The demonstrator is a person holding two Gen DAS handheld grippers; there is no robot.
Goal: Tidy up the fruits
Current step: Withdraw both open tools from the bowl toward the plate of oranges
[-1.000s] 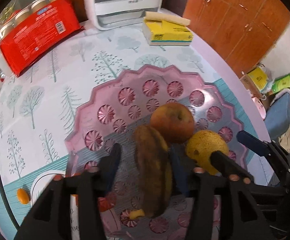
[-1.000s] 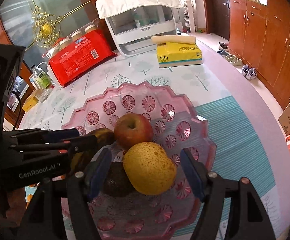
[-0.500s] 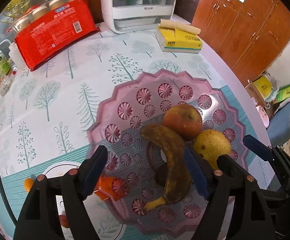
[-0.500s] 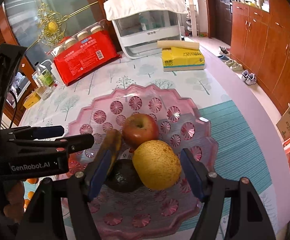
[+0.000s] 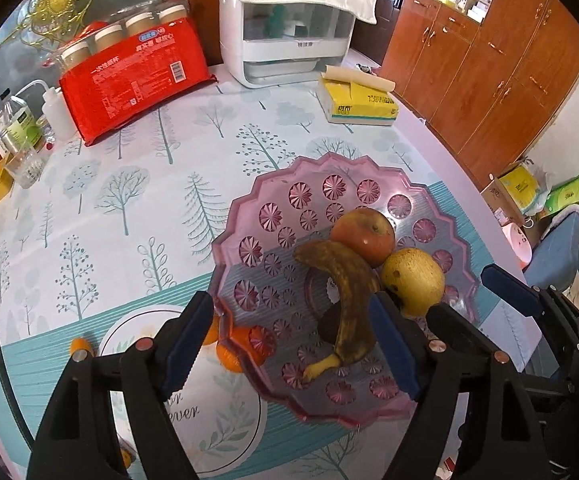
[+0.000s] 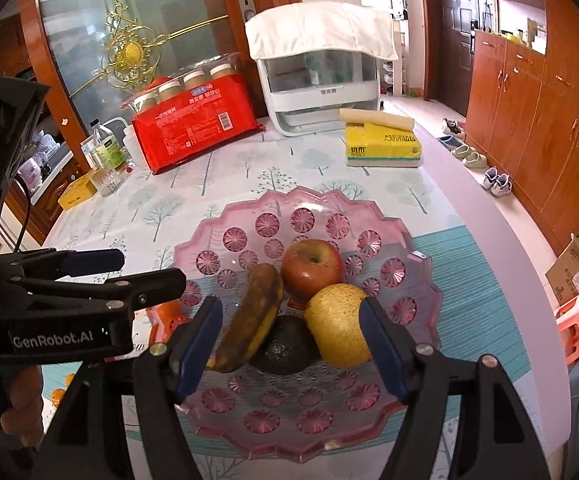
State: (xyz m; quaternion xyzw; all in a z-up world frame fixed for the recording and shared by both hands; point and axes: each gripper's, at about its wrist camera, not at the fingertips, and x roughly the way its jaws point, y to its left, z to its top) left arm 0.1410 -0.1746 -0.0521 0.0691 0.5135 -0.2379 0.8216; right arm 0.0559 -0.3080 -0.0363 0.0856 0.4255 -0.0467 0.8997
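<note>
A pink plastic fruit tray (image 5: 273,216) (image 6: 389,412) holds a browned banana (image 5: 349,292) (image 6: 253,316), a red apple (image 5: 363,236) (image 6: 311,268), a yellow pear (image 5: 411,280) (image 6: 337,324) and a dark avocado (image 6: 285,346), partly hidden under the banana. My left gripper (image 5: 289,344) is open and empty above the tray's near left rim. My right gripper (image 6: 289,348) is open and empty, its jaws either side of the fruit pile. An orange (image 5: 233,354) lies under the tray's left rim.
At the back stand a red pack of cups (image 5: 137,80), a white appliance (image 5: 289,32) and a yellow tissue pack (image 5: 357,100). Bottles and a glass (image 5: 25,160) sit far left. Small orange fruits (image 5: 79,346) lie on a white plate (image 5: 225,420) at the near left.
My left gripper let go of the banana, opened and pulled back up and to the left. The banana now lies in the tray. My right gripper stayed open and drew back slightly.
</note>
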